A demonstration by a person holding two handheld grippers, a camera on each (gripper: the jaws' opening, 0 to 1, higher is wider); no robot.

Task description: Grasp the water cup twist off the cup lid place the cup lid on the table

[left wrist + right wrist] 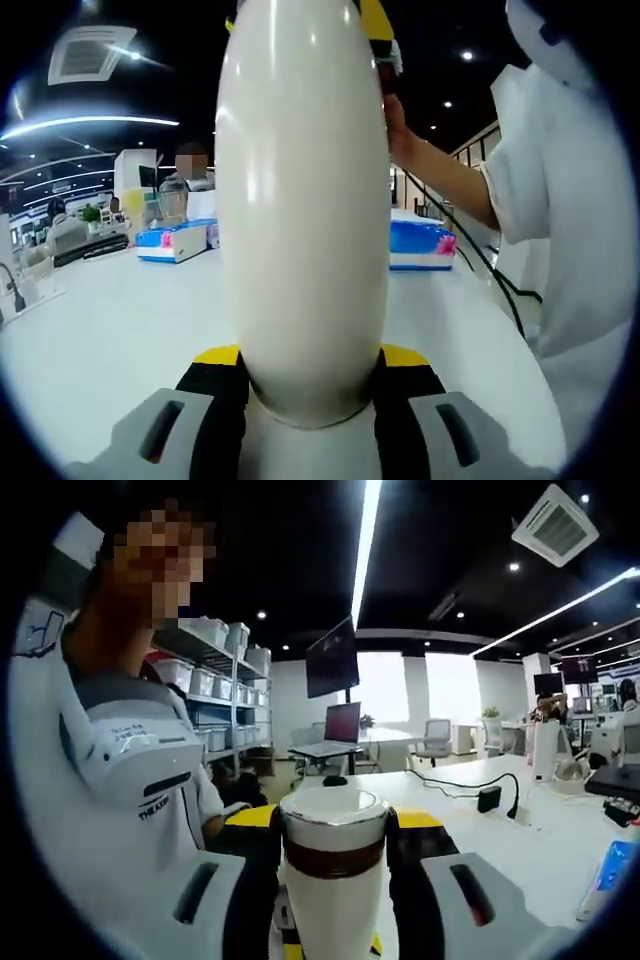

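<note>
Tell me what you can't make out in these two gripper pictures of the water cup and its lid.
- Left gripper view: the water cup fills the middle, hiding the table behind it and its own lid end, cut off by the top edge.
- Right gripper view: the cup lid sits between the jaws; the cup body below is cut off by the bottom edge.
- Whether the lid is loosened cannot be told.

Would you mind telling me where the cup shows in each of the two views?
Left gripper view: the cup fills the centre, body clamped between that tool's jaws.
Right gripper view: its lid end sits bottom centre between the jaws.
Shared landmark: the white table.
</note>
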